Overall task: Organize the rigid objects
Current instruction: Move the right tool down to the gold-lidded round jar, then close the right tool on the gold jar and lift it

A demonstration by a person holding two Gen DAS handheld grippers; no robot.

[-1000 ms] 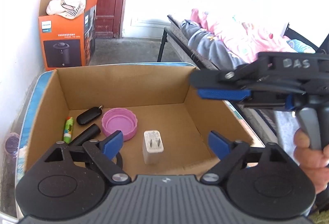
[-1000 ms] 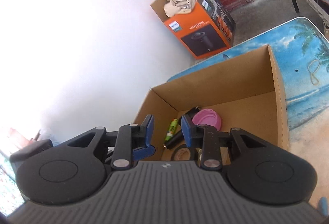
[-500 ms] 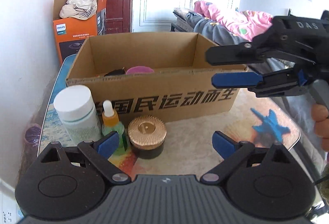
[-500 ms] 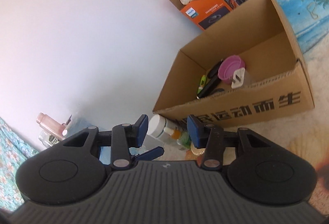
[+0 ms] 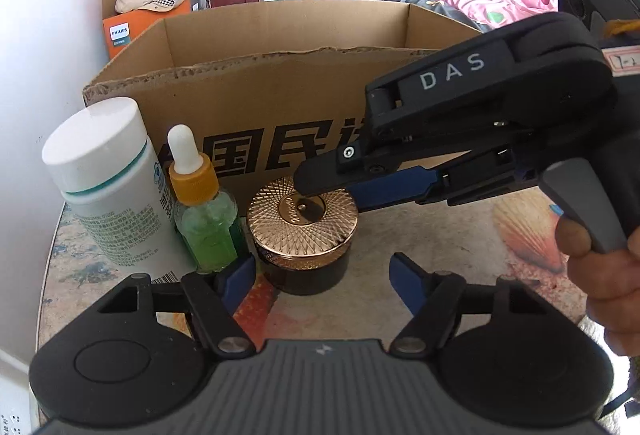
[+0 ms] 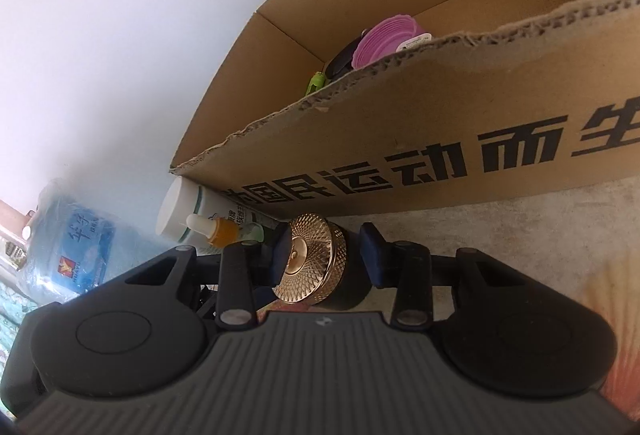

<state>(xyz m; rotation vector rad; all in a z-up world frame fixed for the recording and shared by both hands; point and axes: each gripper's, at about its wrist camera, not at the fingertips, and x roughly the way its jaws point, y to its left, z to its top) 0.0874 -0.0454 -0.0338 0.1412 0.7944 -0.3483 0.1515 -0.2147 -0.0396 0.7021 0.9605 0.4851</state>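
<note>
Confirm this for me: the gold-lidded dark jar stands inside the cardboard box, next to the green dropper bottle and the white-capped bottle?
Not quite. The gold-lidded dark jar stands outside the cardboard box, on the table in front of its printed wall. The rest holds: it is next to the green dropper bottle and the white-capped bottle. The left wrist view shows this.

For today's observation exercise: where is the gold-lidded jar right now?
The jar stands on the table before the cardboard box, just right of the dropper bottle. In the right wrist view it sits between the right gripper's open fingers.
</note>
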